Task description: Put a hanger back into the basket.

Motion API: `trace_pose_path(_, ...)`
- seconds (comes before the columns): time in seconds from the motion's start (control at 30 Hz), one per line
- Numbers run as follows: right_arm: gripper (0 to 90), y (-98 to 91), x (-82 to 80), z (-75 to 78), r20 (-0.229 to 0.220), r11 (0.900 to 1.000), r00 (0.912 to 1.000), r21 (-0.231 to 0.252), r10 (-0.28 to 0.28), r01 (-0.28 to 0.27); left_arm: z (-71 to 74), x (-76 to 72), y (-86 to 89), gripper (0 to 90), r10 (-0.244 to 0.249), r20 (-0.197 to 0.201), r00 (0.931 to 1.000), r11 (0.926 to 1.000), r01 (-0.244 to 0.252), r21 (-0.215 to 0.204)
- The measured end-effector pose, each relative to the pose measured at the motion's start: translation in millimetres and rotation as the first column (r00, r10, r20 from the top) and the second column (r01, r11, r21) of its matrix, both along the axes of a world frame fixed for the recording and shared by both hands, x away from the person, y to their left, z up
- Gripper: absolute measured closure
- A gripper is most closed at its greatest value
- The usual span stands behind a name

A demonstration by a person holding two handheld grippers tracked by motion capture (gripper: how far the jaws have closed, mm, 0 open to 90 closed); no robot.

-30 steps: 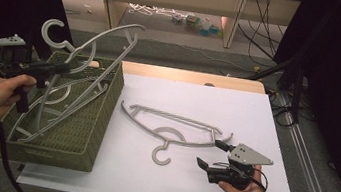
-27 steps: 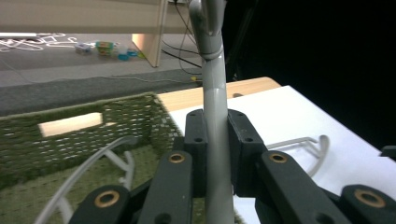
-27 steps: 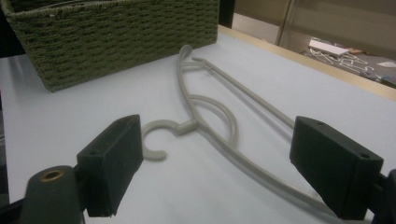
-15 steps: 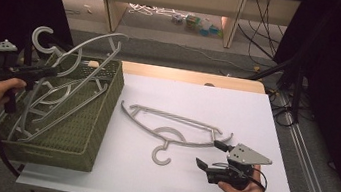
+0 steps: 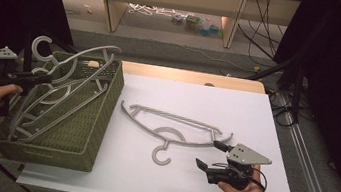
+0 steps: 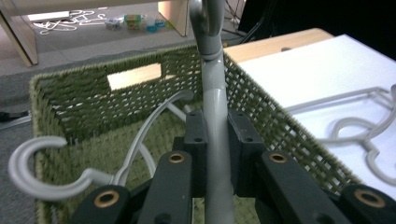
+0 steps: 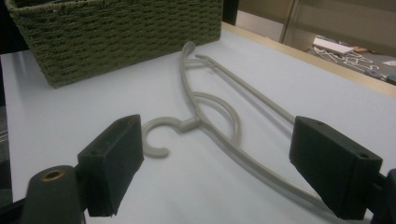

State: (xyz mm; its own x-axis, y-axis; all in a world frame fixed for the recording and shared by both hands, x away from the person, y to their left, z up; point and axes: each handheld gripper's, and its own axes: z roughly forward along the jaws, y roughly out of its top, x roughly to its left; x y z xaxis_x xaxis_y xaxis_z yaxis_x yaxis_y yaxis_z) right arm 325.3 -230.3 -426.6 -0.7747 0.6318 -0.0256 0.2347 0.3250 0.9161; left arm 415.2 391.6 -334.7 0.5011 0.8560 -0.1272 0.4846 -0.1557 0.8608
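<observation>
My left gripper [image 5: 42,79] is shut on a grey plastic hanger [image 5: 88,54] that slants out over the green woven basket [image 5: 105,112], its hook up past the basket's far left corner. In the left gripper view the pads [image 6: 198,140] clamp the hanger's stem [image 6: 215,93] above the basket [image 6: 74,93]. More grey hangers [image 5: 45,109] lie inside the basket. Another grey hanger [image 5: 174,127] lies flat on the white table, hook toward the front. My right gripper [image 5: 208,154] stands open just to its right, near the front edge. In the right gripper view, that hanger [image 7: 212,116] lies between the open jaws.
The white tabletop [image 5: 198,100] has a wooden strip [image 5: 186,75] along its far edge. Beyond it are a shelf frame and small items on the floor [image 5: 194,23]. Cables [image 5: 278,106] hang at the right side. The basket fills the table's left end.
My left hand has carried the held hanger leftward and down, so it sits lower over the basket. The right gripper and the table hanger have stayed put.
</observation>
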Motion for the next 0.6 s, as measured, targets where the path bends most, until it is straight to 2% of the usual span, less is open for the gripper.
trace_pose_path(0.1, 18.3, 0.2, 0.2, 0.2, -0.003, 1.0000, 1.0000, 0.004, 0.000, 0.000, -4.1, -1.2, 3.6, 79.4, -0.008, -0.007, 0.9999, 0.9992, 0.008, 0.039)
trace_pose_path(0.23, 18.4, 0.7, 0.0, 0.1, -0.005, 1.0000, 1.0000, 0.000, 0.005, -0.005, -10.5, -1.5, 8.6, 79.4, -0.012, -0.022, 0.9997, 0.9986, 0.013, 0.051)
trace_pose_path(0.3, 18.4, 0.7, 0.2, 0.0, -0.005, 1.0000, 1.0000, -0.001, 0.006, -0.006, -12.2, -3.0, 10.0, 79.5, -0.019, -0.018, 0.9996, 0.9973, 0.020, 0.070)
trace_pose_path(0.33, 18.4, 0.4, 0.5, -0.4, -0.003, 1.0000, 1.0000, -0.007, 0.007, -0.007, -13.1, -3.4, 10.5, 79.4, -0.028, -0.017, 0.9995, 0.9978, 0.029, 0.059)
trace_pose_path(0.43, 18.4, 1.0, 0.9, -1.3, -0.004, 1.0000, 1.0000, 0.001, 0.003, -0.003, -17.2, -5.2, 10.7, 79.4, -0.042, -0.022, 0.9989, 0.9962, 0.044, 0.076)
trace_pose_path(0.6, 18.4, 1.8, 0.9, -1.6, 0.004, 1.0000, 1.0000, 0.003, 0.001, -0.001, -30.7, -3.8, 13.0, 79.4, -0.030, -0.064, 0.9975, 0.9967, 0.035, 0.073)
